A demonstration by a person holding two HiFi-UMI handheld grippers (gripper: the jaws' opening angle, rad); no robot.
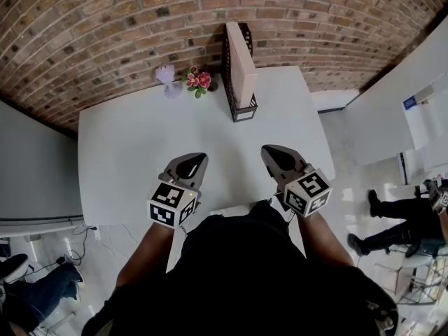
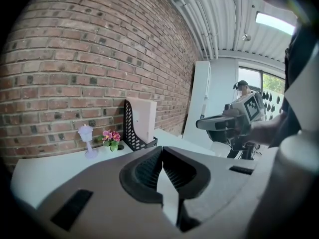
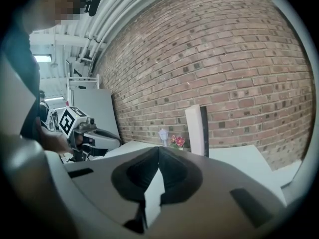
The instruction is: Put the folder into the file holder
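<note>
A pale pink folder [image 1: 241,65] stands upright inside the black mesh file holder [image 1: 243,110] at the far edge of the white table [image 1: 133,145], against the brick wall. My left gripper [image 1: 198,157] hovers over the table's near side, jaws together with nothing between them. My right gripper [image 1: 269,150] is level with it to the right, also shut and empty. In the left gripper view the folder [image 2: 142,121] and holder [image 2: 130,131] lie ahead beyond the closed jaws. The right gripper view shows the folder [image 3: 194,131] ahead too.
A small lilac lamp [image 1: 166,75] and a pot of pink flowers [image 1: 199,80] sit left of the holder by the wall. The table's right edge drops to the floor, where a seated person's legs [image 1: 392,222] show. Another person's legs [image 1: 42,285] are at lower left.
</note>
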